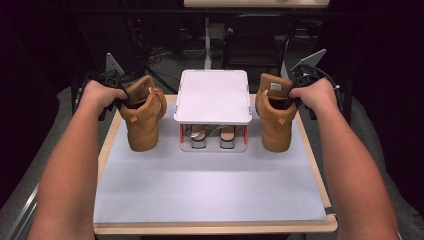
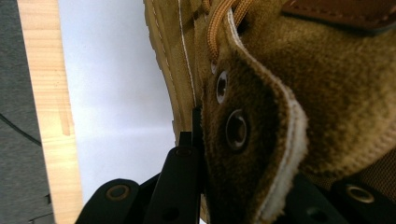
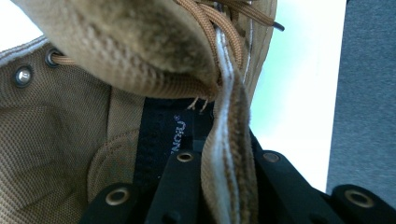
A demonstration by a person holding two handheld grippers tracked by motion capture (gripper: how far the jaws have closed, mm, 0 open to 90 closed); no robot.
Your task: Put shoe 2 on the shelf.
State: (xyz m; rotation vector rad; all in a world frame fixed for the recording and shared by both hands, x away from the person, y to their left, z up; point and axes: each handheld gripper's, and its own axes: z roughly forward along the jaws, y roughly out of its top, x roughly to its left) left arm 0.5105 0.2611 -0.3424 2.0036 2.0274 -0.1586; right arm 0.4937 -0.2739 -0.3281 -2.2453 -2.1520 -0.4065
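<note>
Two tan lace-up boots are held on either side of a white two-level rack [image 1: 212, 95]. My left gripper [image 1: 116, 100] is shut on the collar of the left boot [image 1: 142, 122]; in the left gripper view the gripper [image 2: 243, 177] pinches the eyelet flap of this boot [image 2: 336, 84]. My right gripper [image 1: 296, 97] is shut on the collar of the right boot [image 1: 275, 122]; in the right gripper view the gripper [image 3: 229, 163] clamps the side wall of that boot [image 3: 70, 140]. Both toes point toward the person. Whether the soles touch the mat I cannot tell.
A pale grey mat [image 1: 210, 190] covers the wooden table [image 1: 107, 150]. Under the rack's top shelf stands a pair of light shoes [image 1: 200, 137]. Dark chairs and cables lie beyond the table's far edge.
</note>
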